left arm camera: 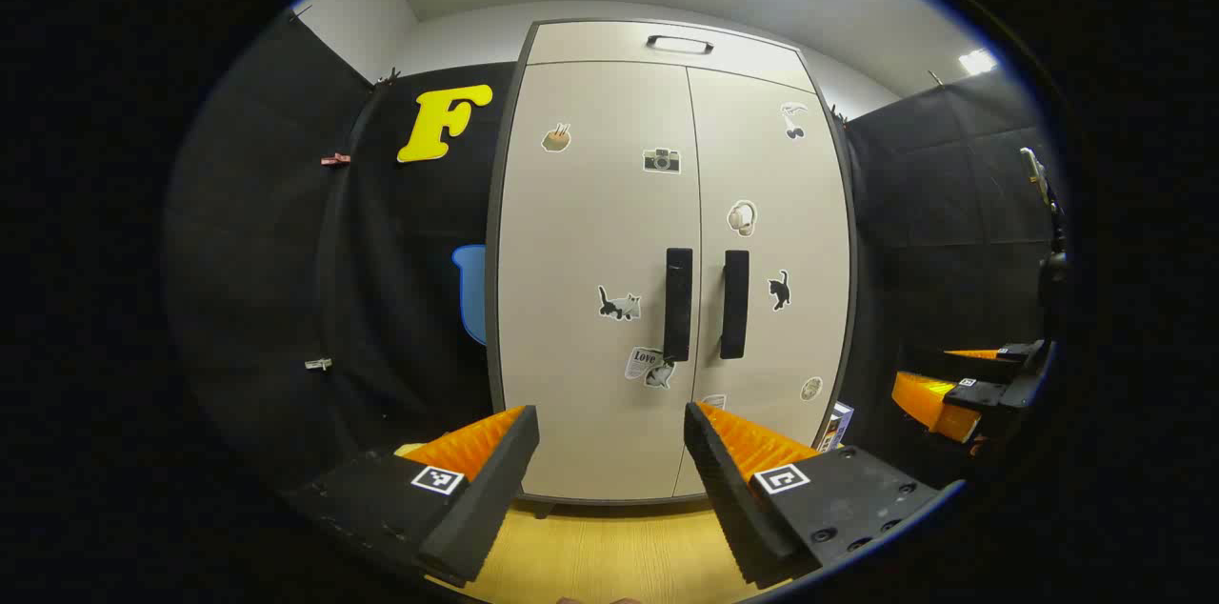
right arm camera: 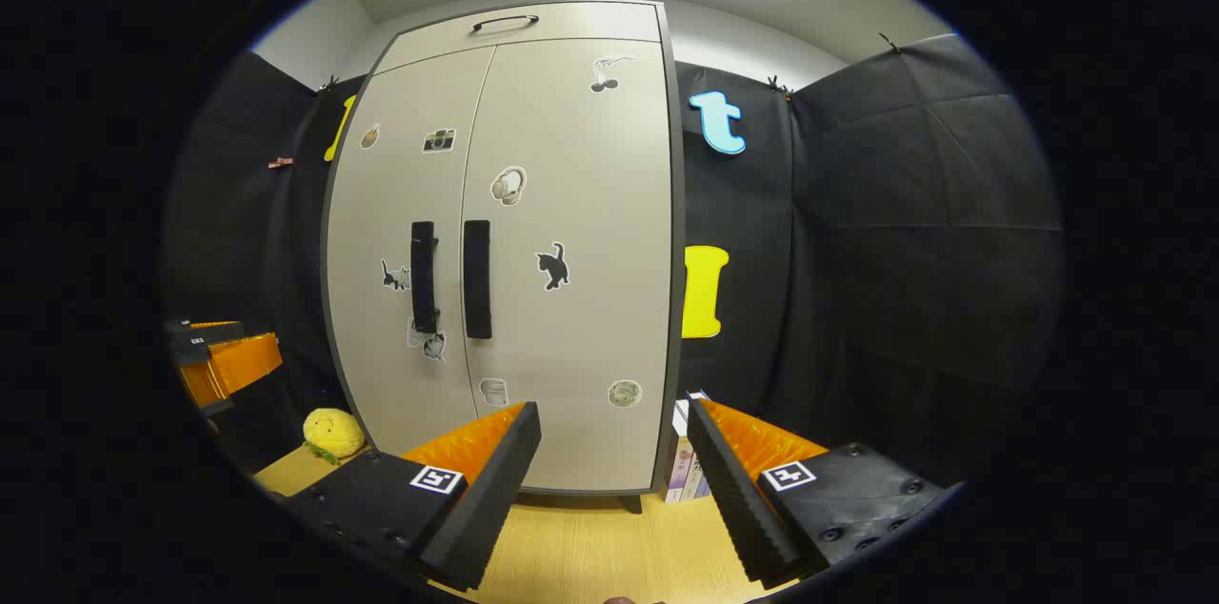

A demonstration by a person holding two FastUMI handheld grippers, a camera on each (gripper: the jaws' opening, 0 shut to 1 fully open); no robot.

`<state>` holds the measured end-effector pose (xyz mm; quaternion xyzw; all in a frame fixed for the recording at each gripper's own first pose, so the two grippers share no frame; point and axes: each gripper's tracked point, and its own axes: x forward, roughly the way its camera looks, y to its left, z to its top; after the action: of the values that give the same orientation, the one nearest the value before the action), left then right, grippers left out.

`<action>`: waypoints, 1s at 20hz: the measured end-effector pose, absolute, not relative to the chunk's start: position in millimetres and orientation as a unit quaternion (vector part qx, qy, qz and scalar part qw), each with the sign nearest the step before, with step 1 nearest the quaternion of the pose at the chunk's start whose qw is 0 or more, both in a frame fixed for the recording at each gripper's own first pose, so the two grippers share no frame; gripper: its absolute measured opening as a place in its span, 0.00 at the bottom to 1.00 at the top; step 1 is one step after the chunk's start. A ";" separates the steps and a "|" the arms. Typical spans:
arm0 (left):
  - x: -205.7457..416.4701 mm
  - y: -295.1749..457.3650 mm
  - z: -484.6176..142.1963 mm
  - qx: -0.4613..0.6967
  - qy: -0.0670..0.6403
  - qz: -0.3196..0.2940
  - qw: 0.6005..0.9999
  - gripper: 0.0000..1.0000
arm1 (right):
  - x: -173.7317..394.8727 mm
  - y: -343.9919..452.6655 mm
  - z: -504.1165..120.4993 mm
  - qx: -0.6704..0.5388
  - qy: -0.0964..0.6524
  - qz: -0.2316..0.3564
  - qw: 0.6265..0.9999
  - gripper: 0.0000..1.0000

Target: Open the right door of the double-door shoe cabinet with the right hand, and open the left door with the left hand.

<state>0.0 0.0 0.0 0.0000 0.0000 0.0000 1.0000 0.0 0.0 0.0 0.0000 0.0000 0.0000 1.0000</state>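
- Both doors of the shoe cabinet [left arm camera: 667, 251] are shut at frame centre; nothing of the task is done.
- Right gripper [right arm camera: 609, 480], low in its view, gapes wide and empty, well short of the right door handle [right arm camera: 476, 278].
- Left gripper [left arm camera: 609, 480] likewise spread, holding nothing, short of the left door handle [left arm camera: 678, 304].

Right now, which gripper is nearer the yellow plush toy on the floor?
Left, likely. The left gripper hangs just left of the yellow plush toy; the right gripper sits farther right, before the cabinet.
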 end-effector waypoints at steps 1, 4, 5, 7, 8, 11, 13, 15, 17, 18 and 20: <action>-0.3 0.6 -0.4 0.001 0.000 0.000 1.000 0.95 | -0.3 0.4 0.5 0.000 -0.001 0.000 1.000 0.98; -2.4 0.2 -1.8 -0.002 0.002 -0.002 1.000 0.95 | -0.8 0.5 -0.2 0.000 0.001 -0.002 1.000 0.98; -3.4 0.6 -2.8 -0.002 0.003 -0.002 1.000 0.95 | -2.0 1.3 0.3 0.000 0.001 -0.002 1.000 0.98; -4.8 0.7 -4.4 -0.002 0.005 -0.002 1.000 0.95 | -3.6 2.1 0.7 -0.002 0.001 -0.001 1.000 0.98; -5.5 0.6 -5.0 -0.002 0.005 -0.003 1.000 0.95 | -4.1 2.1 1.4 -0.003 0.001 -0.001 1.000 0.98; -6.6 1.2 -7.4 -0.001 0.008 -0.005 1.000 0.95 | -5.6 3.1 3.0 -0.006 0.001 0.000 1.000 0.98; -8.0 2.2 -7.6 0.001 0.008 -0.005 1.000 0.95 | -6.3 4.3 5.1 -0.005 0.001 0.001 1.000 0.98; -8.0 2.4 -9.1 0.002 0.009 -0.006 1.000 0.95 | -6.0 7.8 6.7 -0.002 0.002 0.004 1.000 0.98; -9.3 1.5 -11.0 0.001 0.011 -0.009 1.000 0.95 | -5.5 11.8 7.8 0.001 0.005 0.008 1.000 0.98; -9.9 1.9 -11.4 0.001 0.012 -0.010 1.000 0.95 | -5.3 13.9 9.5 0.002 0.005 0.009 1.000 0.98; -10.7 3.3 -13.9 0.002 0.014 -0.011 1.000 0.95 | -4.2 19.3 14.9 0.002 0.002 0.014 1.000 0.98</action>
<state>-10.7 3.3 -13.9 0.0017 0.0144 -0.0109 0.9998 -4.2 19.3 14.9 0.0023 0.0019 0.0136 0.9999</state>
